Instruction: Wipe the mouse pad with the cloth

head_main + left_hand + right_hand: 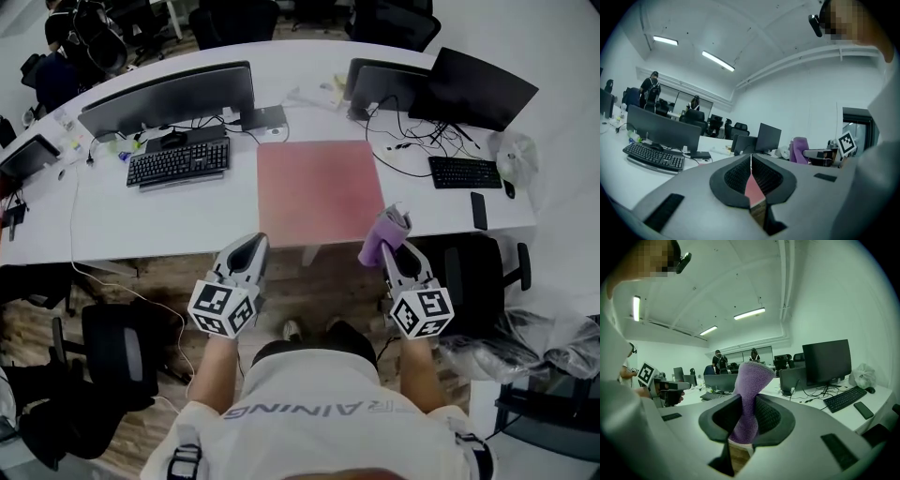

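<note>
White desk point(141, 225), monitors point(169, 98), wood-plank floor point(169, 281), black chairs point(122, 352); strip lights point(718, 61) overhead, perhaps fluorescent.

We hold the right tongs point(746, 420) clamped on a purple cloth point(751, 380), which stands up from between the jaws. Beyond them to the right, a dark monitor point(826, 363), a black keyboard point(839, 399) and a phone point(863, 411) sit on the white surface point(880, 399).

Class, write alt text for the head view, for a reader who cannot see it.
Seen from above, a person at a white desk holds two grippers at the near edge of a red mouse pad. The right gripper is shut on a purple cloth, and the left gripper is shut and empty. Keyboards and monitors line the desk's far side.
</note>
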`<action>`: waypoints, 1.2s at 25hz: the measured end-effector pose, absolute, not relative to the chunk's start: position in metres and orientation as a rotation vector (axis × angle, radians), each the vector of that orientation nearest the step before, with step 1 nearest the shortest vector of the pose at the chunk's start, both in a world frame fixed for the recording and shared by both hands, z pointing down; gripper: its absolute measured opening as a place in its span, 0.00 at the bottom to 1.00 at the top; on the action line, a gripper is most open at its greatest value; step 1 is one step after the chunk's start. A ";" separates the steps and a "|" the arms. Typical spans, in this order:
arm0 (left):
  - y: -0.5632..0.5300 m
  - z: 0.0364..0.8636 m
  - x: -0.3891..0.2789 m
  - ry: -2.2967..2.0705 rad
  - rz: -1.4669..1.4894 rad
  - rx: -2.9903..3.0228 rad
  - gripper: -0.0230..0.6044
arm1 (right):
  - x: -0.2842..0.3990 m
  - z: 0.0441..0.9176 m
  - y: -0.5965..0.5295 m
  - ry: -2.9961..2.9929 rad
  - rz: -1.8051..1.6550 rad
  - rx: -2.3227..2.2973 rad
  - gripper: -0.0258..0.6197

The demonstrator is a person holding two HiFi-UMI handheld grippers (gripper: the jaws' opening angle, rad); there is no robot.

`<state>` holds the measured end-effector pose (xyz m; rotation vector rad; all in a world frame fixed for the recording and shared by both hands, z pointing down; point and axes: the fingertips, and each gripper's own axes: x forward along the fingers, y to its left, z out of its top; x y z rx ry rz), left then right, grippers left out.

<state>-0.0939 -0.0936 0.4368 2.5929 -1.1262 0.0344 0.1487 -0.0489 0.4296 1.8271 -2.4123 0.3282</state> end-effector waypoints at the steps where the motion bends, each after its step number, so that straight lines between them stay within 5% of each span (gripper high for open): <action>1: -0.098 0.437 -0.094 -1.126 0.032 2.591 0.09 | 0.149 0.429 -0.054 -2.412 0.329 1.823 0.19; 30: -0.295 0.436 0.002 -1.454 0.099 2.442 0.09 | 0.244 0.471 -0.319 -2.634 0.530 1.478 0.19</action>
